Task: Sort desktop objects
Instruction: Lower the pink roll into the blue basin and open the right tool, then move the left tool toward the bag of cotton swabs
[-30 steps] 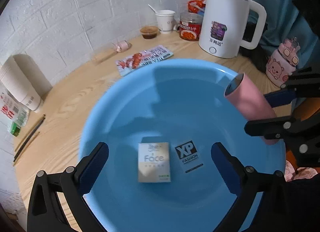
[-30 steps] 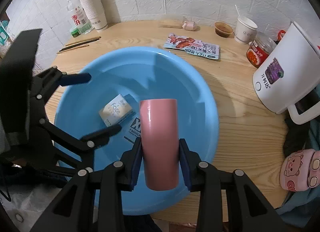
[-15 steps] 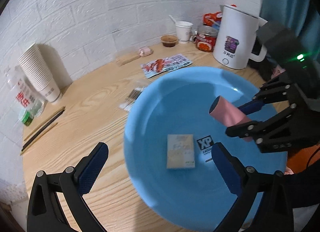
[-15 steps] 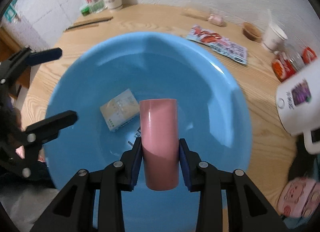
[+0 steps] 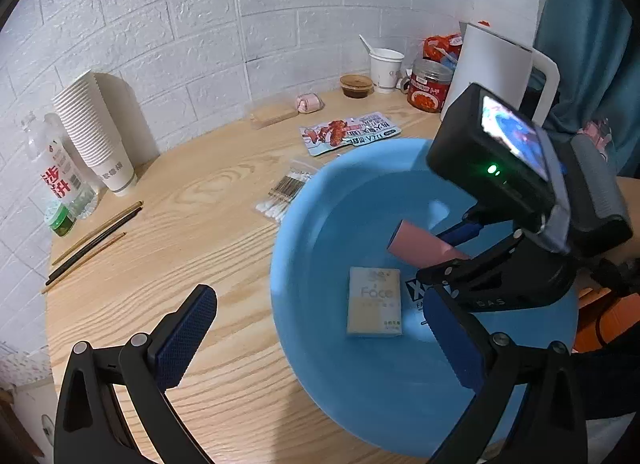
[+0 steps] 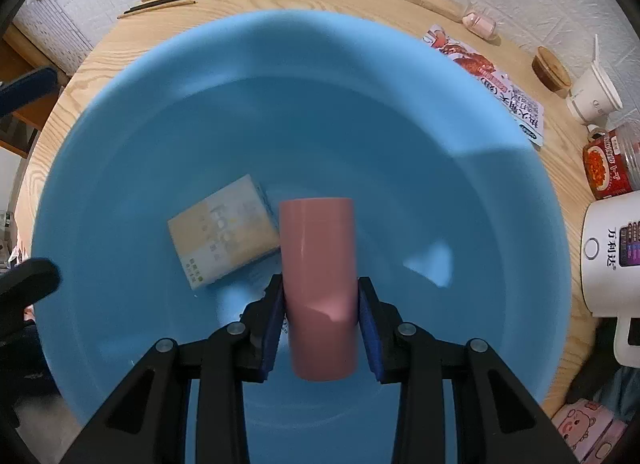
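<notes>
A big blue basin (image 5: 312, 344) (image 6: 360, 64) stands on the round wooden table. A beige "Face" box (image 5: 374, 302) (image 6: 222, 232) lies flat on its bottom. My right gripper (image 6: 320, 320) is shut on a pink cylinder (image 6: 318, 272) and holds it low inside the basin, just right of the box; the cylinder also shows in the left wrist view (image 5: 420, 244). My left gripper (image 5: 320, 344) is open and empty, over the basin's left rim and the table.
A cotton-swab bag (image 5: 286, 190) and a snack packet (image 5: 348, 134) lie behind the basin. Chopsticks (image 5: 92, 240), a paper-cup stack (image 5: 94, 132) and a bottle (image 5: 60, 180) stand left. A white kettle (image 5: 496, 72), red jar (image 5: 428, 84) and cup (image 5: 386, 70) stand at the back right.
My right gripper has lowered the pink cylinder deep into the basin, next to the box. My left gripper has pulled back and to the left, off the basin's middle.
</notes>
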### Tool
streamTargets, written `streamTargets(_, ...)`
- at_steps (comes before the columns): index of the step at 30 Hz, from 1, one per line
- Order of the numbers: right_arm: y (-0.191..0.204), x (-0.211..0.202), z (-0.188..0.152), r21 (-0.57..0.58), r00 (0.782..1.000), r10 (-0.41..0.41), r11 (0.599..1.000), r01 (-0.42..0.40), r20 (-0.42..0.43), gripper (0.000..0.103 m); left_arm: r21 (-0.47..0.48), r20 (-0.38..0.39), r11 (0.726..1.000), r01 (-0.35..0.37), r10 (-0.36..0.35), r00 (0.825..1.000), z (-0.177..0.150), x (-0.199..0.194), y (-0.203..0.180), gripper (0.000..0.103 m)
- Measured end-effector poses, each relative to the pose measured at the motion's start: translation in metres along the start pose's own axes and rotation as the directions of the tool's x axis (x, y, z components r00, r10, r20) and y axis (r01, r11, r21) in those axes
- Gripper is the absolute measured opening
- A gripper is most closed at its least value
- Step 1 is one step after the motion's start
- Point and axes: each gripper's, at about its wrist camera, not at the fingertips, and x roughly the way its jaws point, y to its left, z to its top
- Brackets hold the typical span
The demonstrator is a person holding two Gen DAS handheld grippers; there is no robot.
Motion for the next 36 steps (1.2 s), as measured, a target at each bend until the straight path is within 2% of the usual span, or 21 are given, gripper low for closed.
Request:
streamTargets(7,0.007,0.009,-0.005,-0.044,1.000,-0.015,0.999,0.014,-0.016,0.036,-0.002,-0.008,1.000,0.004,-0.004,1.000,0.000,0.002,-0.002,0.103)
streamTargets(9,0.007,0.009,-0.008,-0.046,1.000,-0.013,0.999,0.012,-0.016,0.049,-0.004,-0.006,1.000,0.004,-0.004,1.000,0.000,0.001,-0.003,0.103)
streamTargets(10,0.006,0.007,-0.010,-0.052,1.000,-0.012,0.999,0.012,-0.008,0.069,-0.003,-0.005,1.000,0.004,-0.004,1.000,0.000,0.001,-0.003,0.103)
streamTargets(11,0.007,0.003,-0.012,-0.065,1.000,-0.019,0.998,0.020,0.012,0.083,-0.004,-0.003,1.000,0.004,-0.004,1.000,0.000,0.001,-0.002,0.103)
streamTargets(12,0.007,-0.002,-0.015,-0.077,0.999,-0.026,0.997,0.028,0.032,0.085,-0.005,-0.002,1.000,0.003,-0.003,1.000,0.000,0.001,-0.002,0.103)
streamTargets(15,0.006,-0.019,-0.021,-0.093,0.997,0.005,0.996,0.002,0.078,0.086,-0.010,0.001,1.000,0.002,-0.002,1.000,0.000,0.001,-0.001,0.103)
streamTargets(20,-0.010,-0.049,-0.027,-0.021,0.984,0.078,0.997,-0.075,0.158,0.087,-0.016,0.001,1.000,0.001,-0.001,1.000,0.001,0.002,-0.001,0.103)
streamTargets(22,-0.018,-0.056,-0.032,0.008,0.982,0.070,0.997,-0.073,0.177,0.088,-0.016,0.004,1.000,0.003,-0.003,1.000,0.001,0.003,0.000,0.103)
streamTargets(23,-0.020,-0.057,-0.020,0.014,0.981,0.066,0.997,-0.070,0.180,0.088,-0.016,0.005,1.000,0.004,-0.003,1.000,0.001,0.003,0.000,0.103)
streamTargets(27,-0.030,-0.068,-0.014,0.029,0.979,0.057,0.998,-0.064,0.198,0.088,-0.014,0.009,1.000,0.003,-0.002,1.000,0.002,0.002,-0.002,0.103)
streamTargets(36,-0.022,-0.073,-0.013,0.021,0.976,0.062,0.997,-0.068,0.211,0.088,-0.018,0.012,1.000,-0.005,0.005,1.000,0.001,0.000,-0.002,0.103)
